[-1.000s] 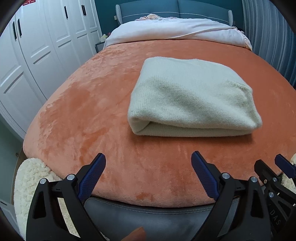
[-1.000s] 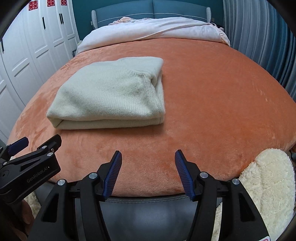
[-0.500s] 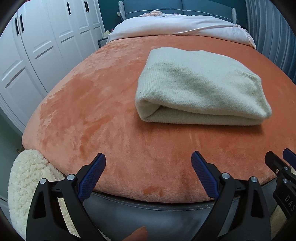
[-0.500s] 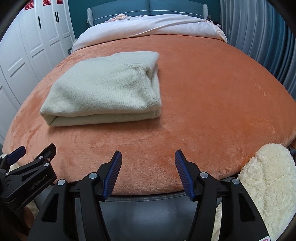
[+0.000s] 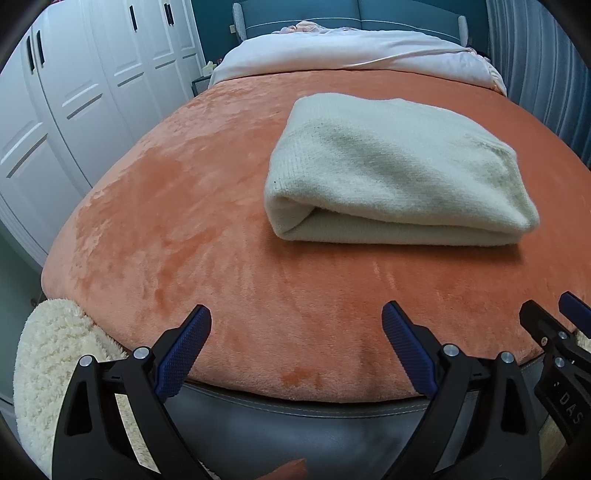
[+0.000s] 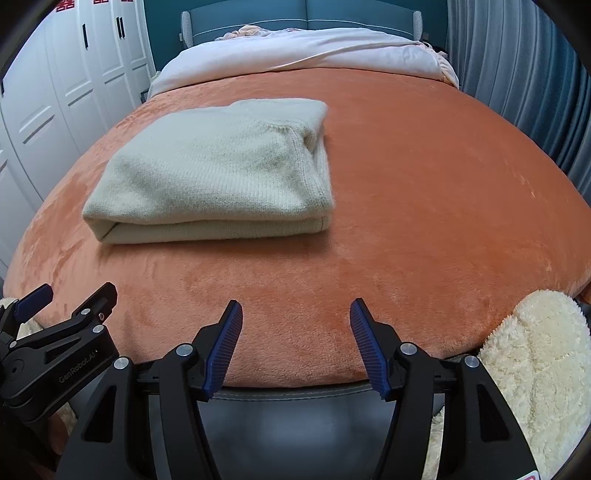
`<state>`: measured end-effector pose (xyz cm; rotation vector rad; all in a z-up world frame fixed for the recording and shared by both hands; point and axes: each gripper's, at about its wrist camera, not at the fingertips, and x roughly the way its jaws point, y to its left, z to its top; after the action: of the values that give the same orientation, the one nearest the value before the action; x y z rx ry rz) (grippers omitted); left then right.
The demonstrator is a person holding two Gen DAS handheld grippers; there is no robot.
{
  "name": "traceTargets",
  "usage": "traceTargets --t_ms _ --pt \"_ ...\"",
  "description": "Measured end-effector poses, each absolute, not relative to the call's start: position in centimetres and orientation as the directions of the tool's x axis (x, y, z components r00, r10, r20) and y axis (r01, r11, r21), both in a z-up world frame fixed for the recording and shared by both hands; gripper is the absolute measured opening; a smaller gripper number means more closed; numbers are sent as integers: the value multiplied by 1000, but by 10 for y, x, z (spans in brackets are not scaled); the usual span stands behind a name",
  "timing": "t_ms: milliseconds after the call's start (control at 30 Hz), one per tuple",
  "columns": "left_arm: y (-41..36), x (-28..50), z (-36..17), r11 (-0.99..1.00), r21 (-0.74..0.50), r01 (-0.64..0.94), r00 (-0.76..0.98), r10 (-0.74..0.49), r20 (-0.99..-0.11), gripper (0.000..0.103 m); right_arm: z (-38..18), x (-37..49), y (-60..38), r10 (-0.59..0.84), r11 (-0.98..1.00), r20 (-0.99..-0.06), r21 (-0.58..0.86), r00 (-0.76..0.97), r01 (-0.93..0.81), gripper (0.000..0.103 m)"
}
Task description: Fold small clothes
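A cream knitted sweater (image 5: 391,173) lies folded into a thick rectangle on the orange blanket (image 5: 177,206) of the bed. It also shows in the right wrist view (image 6: 221,177), left of centre. My left gripper (image 5: 295,325) is open and empty, low at the bed's near edge, short of the sweater. My right gripper (image 6: 295,317) is open and empty, also at the near edge, to the right of the sweater. Each gripper shows at the edge of the other's view.
White wardrobe doors (image 5: 74,92) run along the left. A pale duvet (image 5: 351,48) and blue headboard (image 6: 303,14) are at the far end, grey curtains (image 6: 517,74) on the right. A fluffy cream rug (image 6: 535,362) lies by the grey bed frame (image 5: 295,424).
Both grippers have dropped lower and come slightly closer to the bed, so the sweater looks nearer. The sweater has not moved and both grippers stay open.
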<state>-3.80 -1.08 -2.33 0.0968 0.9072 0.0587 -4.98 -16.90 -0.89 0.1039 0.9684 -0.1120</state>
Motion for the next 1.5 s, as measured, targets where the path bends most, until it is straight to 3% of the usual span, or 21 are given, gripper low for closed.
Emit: traceTargets --t_ms 1500 --pt "-12 -39 -24 993 117 14 629 82 -773 94 -10 -47 -174 -39 990 -829 43 558 133 59"
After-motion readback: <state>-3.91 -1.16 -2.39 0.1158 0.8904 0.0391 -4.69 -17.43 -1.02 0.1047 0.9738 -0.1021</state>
